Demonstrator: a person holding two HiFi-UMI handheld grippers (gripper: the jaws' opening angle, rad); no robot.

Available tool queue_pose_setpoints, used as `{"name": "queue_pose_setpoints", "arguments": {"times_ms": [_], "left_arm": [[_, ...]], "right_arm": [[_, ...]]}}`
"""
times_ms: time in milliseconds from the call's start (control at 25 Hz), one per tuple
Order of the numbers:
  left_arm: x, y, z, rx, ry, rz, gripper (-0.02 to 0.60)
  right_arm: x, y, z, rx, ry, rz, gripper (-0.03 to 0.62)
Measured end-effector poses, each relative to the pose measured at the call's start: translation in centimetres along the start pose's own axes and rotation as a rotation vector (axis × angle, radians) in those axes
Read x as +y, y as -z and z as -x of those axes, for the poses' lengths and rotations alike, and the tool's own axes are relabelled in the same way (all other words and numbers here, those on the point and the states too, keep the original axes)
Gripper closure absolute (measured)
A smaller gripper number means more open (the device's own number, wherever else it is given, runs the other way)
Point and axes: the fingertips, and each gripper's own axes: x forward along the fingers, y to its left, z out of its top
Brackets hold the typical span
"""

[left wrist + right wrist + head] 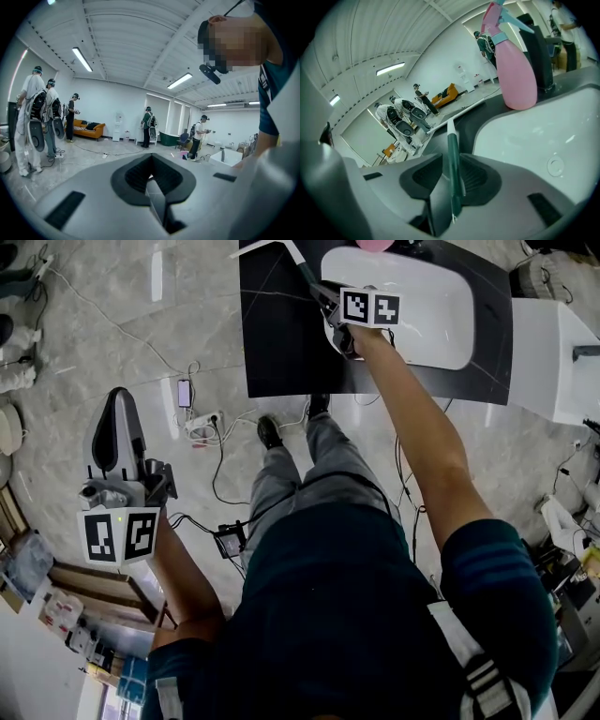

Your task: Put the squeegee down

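Note:
The squeegee (307, 276) has a dark green handle and a white blade that reaches over the black counter (281, 343) left of the white sink basin (422, 306). My right gripper (328, 298) is shut on its handle at the basin's left rim. In the right gripper view the handle (451, 159) runs straight out between the pads of that gripper (452, 180), above the counter. My left gripper (117, 413) hangs far to the left over the floor, away from the counter. Its jaws (152, 180) are shut with nothing in them.
A pink spray bottle (513, 65) stands on the counter behind the basin (534, 140), next to a black faucet (541, 51). Cables and a power strip (202, 423) lie on the floor by the person's feet. Several people (35, 122) stand about the room.

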Motion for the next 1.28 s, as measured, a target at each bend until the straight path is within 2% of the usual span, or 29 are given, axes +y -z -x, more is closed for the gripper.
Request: {"name": "queue_pose_setpoints", "arguments": {"times_ms": [280,560,760,960,1160,1280], "left_arm": [[0.2,-2.1,1.8,-0.046,0.016,-0.03,0.577],[-0.1,-4.2,4.1,-0.089,0.046,-0.061,0.577],[-0.7,-5.7,5.4,-0.12,0.082,-0.084,0.577],[-1.7,-7.2,6.9,-0.161,0.125,-0.112,0.577],[-2.5,-8.2,8.3,-0.189,0.163,-0.137,0.577],[-3.1,-8.6,9.3,-0.206,0.184,-0.153,0.577]], "right_arm": [[1.6,-2.4,5.2,-0.122,0.015,-0.006,0.49],[7.3,-7.0,15.2,-0.35,-0.041,0.026,0.519],[13.3,-10.3,23.3,-0.52,-0.085,0.121,0.565],[19.7,-12.5,31.2,-0.658,-0.102,0.278,0.58],[25.4,-12.6,38.0,-0.747,-0.098,0.452,0.585],[27.8,-11.8,41.4,-0.788,-0.091,0.522,0.586]]}}
